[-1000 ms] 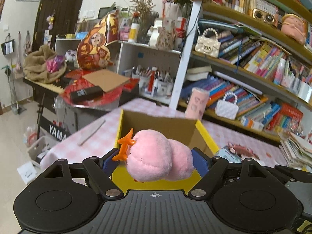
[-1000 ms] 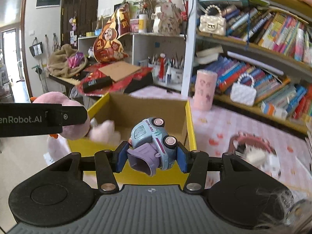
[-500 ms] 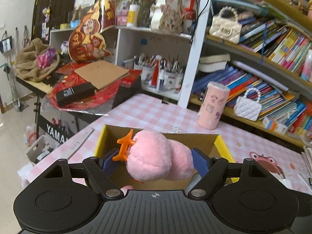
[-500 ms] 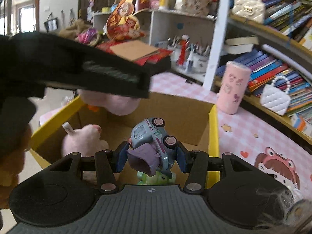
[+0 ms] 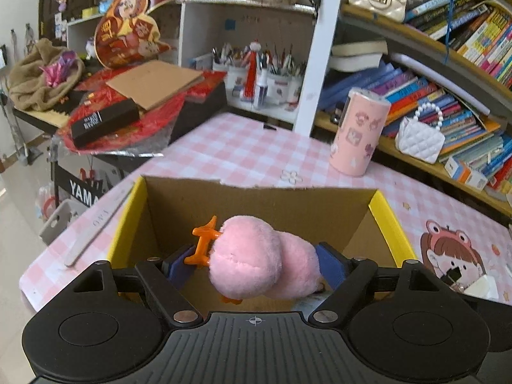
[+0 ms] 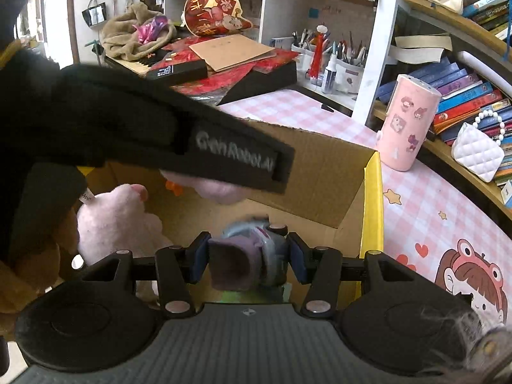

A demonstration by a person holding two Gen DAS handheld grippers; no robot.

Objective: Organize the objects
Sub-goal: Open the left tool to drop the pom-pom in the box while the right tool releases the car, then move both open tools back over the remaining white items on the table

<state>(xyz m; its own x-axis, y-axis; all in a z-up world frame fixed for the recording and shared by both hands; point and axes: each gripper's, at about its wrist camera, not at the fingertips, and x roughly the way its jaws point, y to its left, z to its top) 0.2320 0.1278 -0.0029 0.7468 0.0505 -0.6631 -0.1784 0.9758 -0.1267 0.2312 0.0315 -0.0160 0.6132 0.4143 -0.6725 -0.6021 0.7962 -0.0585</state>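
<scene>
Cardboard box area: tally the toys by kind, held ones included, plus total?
Pink plush toys: 2, one in the left gripper, one lying in the cardboard box
Toy cars: 1, in the right gripper
Total: 3. A green thing under the car is too hidden to count.

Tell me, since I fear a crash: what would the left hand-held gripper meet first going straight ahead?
Probably the cardboard box's far inner wall, beyond the pink plush toy it grips; depth is uncertain.

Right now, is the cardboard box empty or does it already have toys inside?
Not empty. In the right wrist view, a pink plush toy already lies inside the cardboard box, at its left side.
</scene>
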